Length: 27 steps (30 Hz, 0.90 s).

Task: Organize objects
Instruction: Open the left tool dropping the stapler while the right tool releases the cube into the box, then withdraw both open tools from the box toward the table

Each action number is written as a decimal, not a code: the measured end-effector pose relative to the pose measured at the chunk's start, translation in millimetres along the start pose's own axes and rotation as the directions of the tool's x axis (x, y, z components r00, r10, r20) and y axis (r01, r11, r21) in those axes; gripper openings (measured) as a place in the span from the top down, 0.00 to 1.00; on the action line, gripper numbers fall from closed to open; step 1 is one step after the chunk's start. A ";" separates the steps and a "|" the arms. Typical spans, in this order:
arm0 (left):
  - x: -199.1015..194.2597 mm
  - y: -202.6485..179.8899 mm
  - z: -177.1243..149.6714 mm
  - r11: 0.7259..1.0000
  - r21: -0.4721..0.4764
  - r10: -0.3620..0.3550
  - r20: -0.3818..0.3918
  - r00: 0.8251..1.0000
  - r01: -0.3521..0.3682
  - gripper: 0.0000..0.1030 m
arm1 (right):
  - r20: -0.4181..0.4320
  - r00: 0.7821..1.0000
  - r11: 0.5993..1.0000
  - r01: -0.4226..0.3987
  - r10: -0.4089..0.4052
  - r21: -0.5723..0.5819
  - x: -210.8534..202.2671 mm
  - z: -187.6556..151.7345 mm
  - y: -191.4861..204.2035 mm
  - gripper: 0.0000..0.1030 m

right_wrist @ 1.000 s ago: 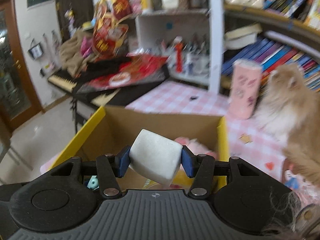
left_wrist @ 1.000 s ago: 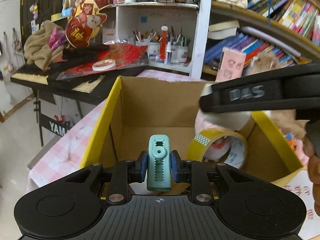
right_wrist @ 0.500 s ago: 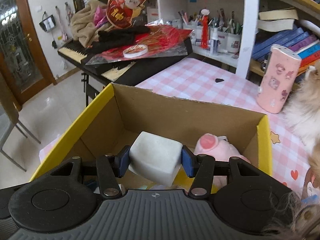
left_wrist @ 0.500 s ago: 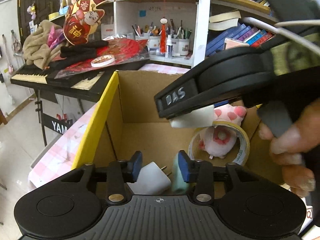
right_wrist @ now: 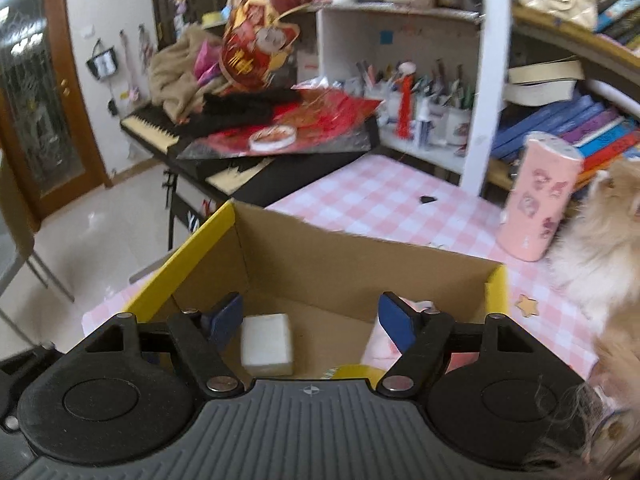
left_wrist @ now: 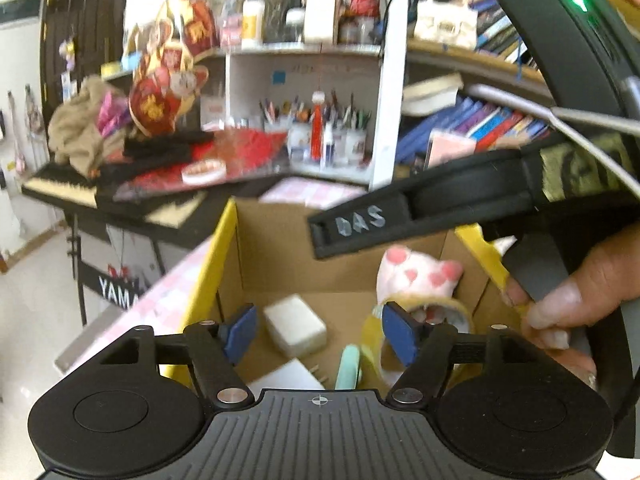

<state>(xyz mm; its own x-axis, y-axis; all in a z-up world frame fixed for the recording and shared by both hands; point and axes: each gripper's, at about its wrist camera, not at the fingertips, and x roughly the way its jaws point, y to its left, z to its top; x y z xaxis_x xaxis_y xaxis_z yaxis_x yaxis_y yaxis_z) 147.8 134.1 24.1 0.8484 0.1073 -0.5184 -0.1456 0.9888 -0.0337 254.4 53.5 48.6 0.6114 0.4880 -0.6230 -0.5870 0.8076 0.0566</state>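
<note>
Hovering over the cardboard box [right_wrist: 360, 264], both claws part-open and empty

Left claw [left_wrist: 316, 334] and right claw [right_wrist: 310, 322], jaws just opening, hang above the white block [right_wrist: 267, 344] lying on the box floor, nearer the right claw's left pad.

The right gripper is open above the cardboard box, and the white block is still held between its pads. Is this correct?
Not quite. The right wrist view shows the right gripper open above the cardboard box, but the white block lies on the box floor, released; the jaws have just been opening.
</note>
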 end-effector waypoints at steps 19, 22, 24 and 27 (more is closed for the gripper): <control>-67.1 41.0 -31.4 0.989 -0.134 0.065 0.002 0.998 -0.065 0.23 | 0.113 0.962 0.961 0.232 -0.250 0.149 -108.4 -75.3 10.5 0.29; -79.0 46.2 -42.8 0.987 -0.144 0.075 -0.007 0.997 -0.075 0.23 | 0.096 0.957 0.956 0.259 -0.273 0.135 -115.6 -95.9 24.1 0.29; -86.3 48.3 -51.6 0.987 -0.145 0.075 -0.017 0.997 -0.077 0.23 | 0.078 0.954 0.952 0.278 -0.289 0.129 -118.3 -109.5 32.1 0.29; -96.6 49.1 -63.6 0.988 -0.137 0.070 -0.031 0.997 -0.074 0.22 | 0.045 0.952 0.947 0.296 -0.303 0.122 -122.0 -132.0 43.2 0.29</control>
<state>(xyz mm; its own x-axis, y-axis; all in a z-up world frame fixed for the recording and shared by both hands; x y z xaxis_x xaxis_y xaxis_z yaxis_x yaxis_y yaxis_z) 26.4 165.7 18.2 0.8201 0.1734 -0.5453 -0.2763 0.9546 -0.1119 84.4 -14.9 24.1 0.7837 0.2342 -0.5754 -0.3102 0.9500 -0.0358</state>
